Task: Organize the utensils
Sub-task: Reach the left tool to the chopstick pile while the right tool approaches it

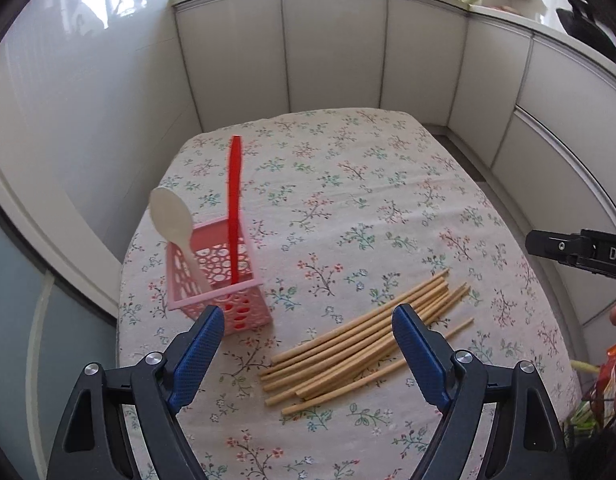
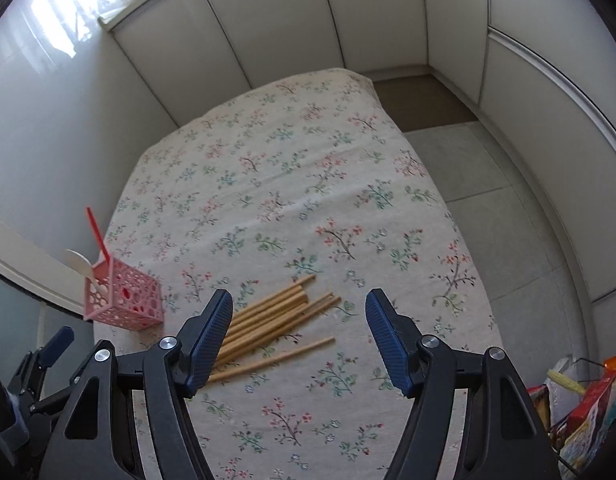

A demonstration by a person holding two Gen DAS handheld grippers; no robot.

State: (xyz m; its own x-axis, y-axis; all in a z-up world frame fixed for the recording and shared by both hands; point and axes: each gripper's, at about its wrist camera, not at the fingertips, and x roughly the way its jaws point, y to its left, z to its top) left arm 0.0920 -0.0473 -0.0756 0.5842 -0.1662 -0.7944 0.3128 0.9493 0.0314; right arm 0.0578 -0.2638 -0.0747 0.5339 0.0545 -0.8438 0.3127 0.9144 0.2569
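Both pairs of jaws are seen spread wide with nothing held. Between the fingers of the left gripper [image 1: 304, 330] the chopsticks [image 1: 367, 340] are framed, lying loose on the flowered cloth [image 1: 347, 208], their long axis running from near-left to far-right across the jaw line. The right gripper [image 2: 299, 320] is set further right, so the bundle falls by its left finger [image 2: 210, 340]. The left is judged the nearer and better centred. Beyond, to the left, the pink basket [image 1: 228, 304] stands upright, a white spoon [image 1: 172, 216] and a red utensil [image 1: 234, 200] already in it.
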